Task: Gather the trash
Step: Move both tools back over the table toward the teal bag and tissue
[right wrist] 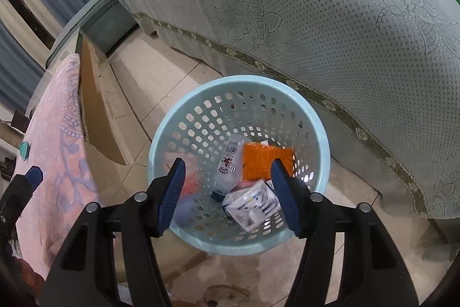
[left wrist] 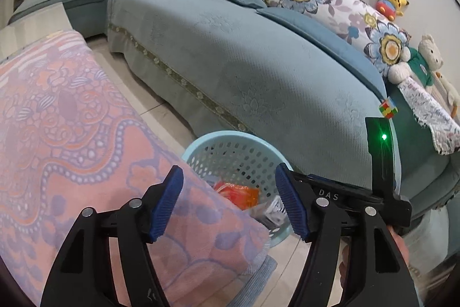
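Right wrist view looks down into the pale blue basket (right wrist: 238, 163) on the tiled floor beside the sofa (right wrist: 316, 19). Inside lie a clear bottle (right wrist: 230, 166), an orange packet (right wrist: 266, 160) and a white carton (right wrist: 250, 205). Right gripper (right wrist: 227, 194) hangs above, jaws apart, holding nothing. Left gripper (left wrist: 230, 203) is over the worktop's pink cloth (left wrist: 72, 120), jaws apart too.

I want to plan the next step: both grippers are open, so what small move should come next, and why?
Probably lift the right gripper away from the basket. It is open and holds nothing, and the bottle, the box and the orange packet already lie inside.
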{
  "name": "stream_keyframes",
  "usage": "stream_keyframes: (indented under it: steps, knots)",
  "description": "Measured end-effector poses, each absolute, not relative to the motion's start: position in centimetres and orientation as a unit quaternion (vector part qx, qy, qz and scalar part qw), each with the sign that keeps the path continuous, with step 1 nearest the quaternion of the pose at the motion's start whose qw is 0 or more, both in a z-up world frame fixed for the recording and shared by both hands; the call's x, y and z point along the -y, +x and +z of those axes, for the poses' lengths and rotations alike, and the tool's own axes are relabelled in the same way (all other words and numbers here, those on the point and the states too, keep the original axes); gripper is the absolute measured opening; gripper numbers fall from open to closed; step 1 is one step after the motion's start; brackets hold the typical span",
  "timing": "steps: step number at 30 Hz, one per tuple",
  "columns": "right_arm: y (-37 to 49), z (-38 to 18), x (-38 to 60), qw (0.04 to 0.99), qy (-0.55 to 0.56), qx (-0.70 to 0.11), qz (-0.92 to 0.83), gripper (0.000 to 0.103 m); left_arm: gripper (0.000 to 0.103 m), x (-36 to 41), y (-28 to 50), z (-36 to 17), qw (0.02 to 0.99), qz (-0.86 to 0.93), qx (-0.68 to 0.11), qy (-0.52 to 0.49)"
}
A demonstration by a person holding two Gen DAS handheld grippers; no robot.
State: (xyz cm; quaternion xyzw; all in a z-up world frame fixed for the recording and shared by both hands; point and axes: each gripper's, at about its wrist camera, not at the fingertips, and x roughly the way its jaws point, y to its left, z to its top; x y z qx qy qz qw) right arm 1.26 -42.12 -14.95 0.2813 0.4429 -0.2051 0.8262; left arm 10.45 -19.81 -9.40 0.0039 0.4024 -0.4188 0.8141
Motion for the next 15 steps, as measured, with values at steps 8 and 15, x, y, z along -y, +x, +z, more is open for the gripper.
stream_keyframes:
  steps: [8,15]
  knots:
    - [2.1,-10.5,39.5,0.867,0.236,-0.400,-0.181,0.058,0.063,17.5,10.3,-6.7,0.832,-0.410,-0.373,-0.008]
    - [3.9,-4.5,31.9,0.927,0.154,-0.325,-0.107,0.058,0.065,10.3,11.2,-1.7,0.885,-0.347,-0.309,-0.034]
